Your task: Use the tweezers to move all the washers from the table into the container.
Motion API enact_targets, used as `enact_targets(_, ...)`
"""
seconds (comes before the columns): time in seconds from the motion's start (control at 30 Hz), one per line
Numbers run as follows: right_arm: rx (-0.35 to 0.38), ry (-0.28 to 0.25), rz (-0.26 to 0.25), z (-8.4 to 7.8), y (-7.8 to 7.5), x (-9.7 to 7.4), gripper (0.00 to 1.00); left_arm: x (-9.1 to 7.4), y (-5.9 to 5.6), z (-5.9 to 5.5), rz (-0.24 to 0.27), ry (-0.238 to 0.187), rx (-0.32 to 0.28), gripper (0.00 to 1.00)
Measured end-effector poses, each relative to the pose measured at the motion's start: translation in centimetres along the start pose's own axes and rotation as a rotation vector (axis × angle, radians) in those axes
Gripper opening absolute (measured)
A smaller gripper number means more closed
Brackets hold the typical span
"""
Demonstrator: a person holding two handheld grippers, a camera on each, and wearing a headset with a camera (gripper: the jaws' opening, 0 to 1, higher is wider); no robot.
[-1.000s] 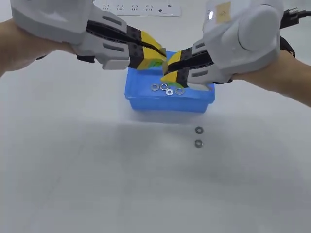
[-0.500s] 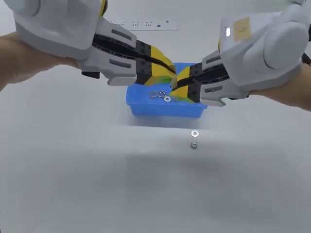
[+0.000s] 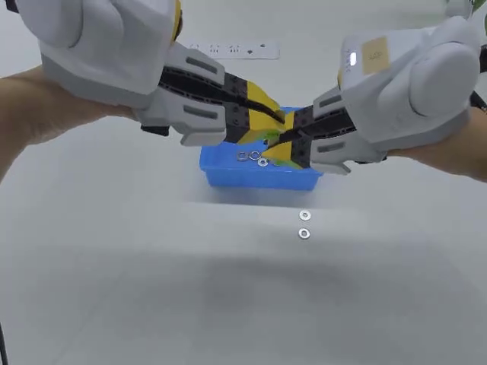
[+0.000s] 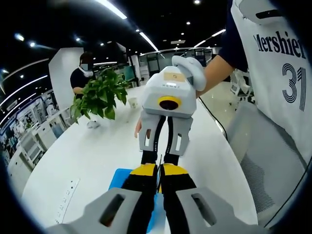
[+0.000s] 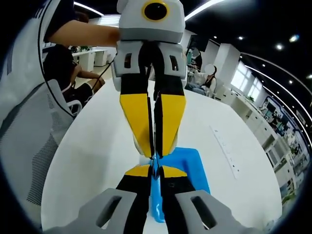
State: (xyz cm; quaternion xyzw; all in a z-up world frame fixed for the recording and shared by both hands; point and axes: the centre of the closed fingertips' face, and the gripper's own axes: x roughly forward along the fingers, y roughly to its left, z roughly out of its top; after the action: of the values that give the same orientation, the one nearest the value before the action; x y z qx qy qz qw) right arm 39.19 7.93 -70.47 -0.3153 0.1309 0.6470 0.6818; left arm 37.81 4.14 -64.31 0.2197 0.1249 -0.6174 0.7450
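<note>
A blue container stands mid-table with several washers inside. Two more washers lie on the white table in front of it. Above the container my left gripper and right gripper meet tip to tip, both shut. A thin pair of tweezers, with a green part, is pinched where the tips meet. From the left gripper I face the right gripper. From the right gripper I face the left gripper's yellow fingers, over the container.
A white power strip lies at the table's far edge. A potted plant stands on the table beyond the right gripper. People sit and stand at neighbouring desks. The table surface in front of the container is bare white.
Both grippers have risen a little and drawn closer, their tips now touching over the container. The head camera has shifted, so the container sits lower. The washers have not moved.
</note>
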Motion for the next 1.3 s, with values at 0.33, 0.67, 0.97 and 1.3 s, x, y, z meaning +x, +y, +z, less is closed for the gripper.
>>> enact_targets(0.33,0.003,-0.016,-0.028,0.0,0.9,-0.8,0.09,0.1,-1.0,0.4,-0.003,-0.018,0.001,0.06)
enact_targets(0.67,0.048,-0.001,-0.043,-1.1,3.8,-2.1,0.10,0.9,-3.8,0.4,-0.013,-0.047,-0.033,0.06)
enact_targets(0.97,0.103,0.008,-0.040,-2.3,6.4,-2.5,0.11,2.0,-5.8,-0.5,-0.043,-0.037,-0.067,0.06)
enact_targets(1.3,0.129,0.030,-0.049,-3.7,7.0,-2.7,0.11,3.3,-6.7,-0.7,-0.051,-0.045,-0.122,0.06)
